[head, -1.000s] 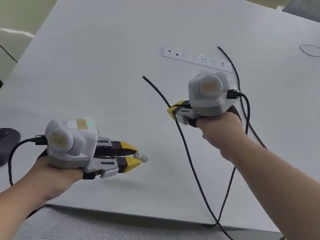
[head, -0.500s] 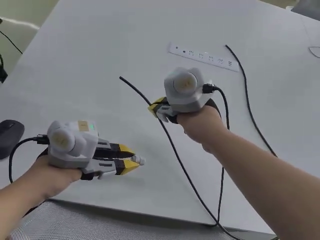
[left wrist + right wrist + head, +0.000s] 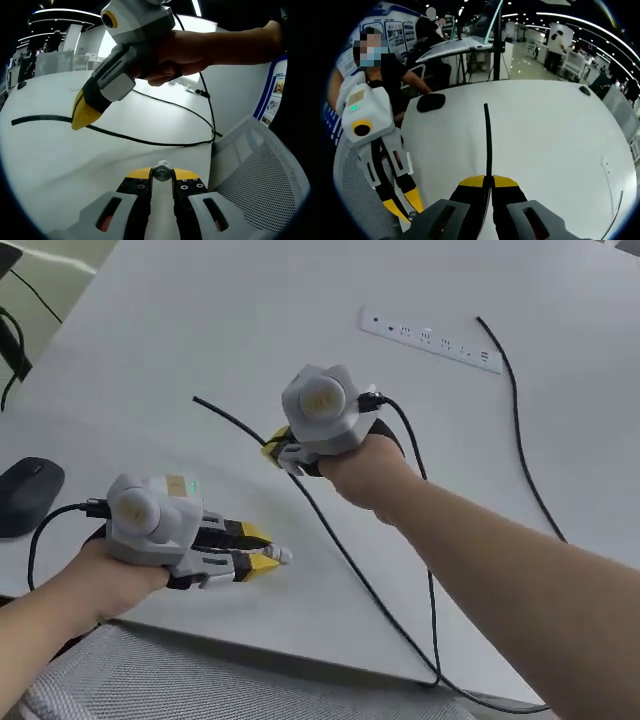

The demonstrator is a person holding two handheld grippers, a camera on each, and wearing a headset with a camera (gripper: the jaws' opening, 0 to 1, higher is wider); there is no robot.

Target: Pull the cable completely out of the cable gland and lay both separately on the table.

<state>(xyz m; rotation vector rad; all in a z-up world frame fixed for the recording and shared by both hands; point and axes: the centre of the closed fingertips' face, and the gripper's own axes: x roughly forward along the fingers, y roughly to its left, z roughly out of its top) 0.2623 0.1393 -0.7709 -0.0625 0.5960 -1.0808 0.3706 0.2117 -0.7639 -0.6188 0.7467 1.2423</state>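
My left gripper (image 3: pixel 268 558) hovers near the table's front edge, shut on a small grey cable gland (image 3: pixel 284 556), which sits between the yellow tips in the left gripper view (image 3: pixel 161 171). My right gripper (image 3: pixel 277 452) is shut on a thin black cable (image 3: pixel 340 554) above the table's middle. The cable's free end (image 3: pixel 197 401) sticks out to the left past the jaws; in the right gripper view the cable (image 3: pixel 487 135) runs straight ahead from my right gripper (image 3: pixel 489 181). Gland and cable are apart.
A white power strip (image 3: pixel 430 340) lies at the back of the white table (image 3: pixel 200 320). A black mouse (image 3: pixel 25 495) rests at the left edge. A grey mesh chair seat (image 3: pixel 180 680) is below the front edge. The grippers' own black leads trail right.
My right gripper has carried the cable leftward and away from the left gripper. The left gripper has stayed put with the gland.
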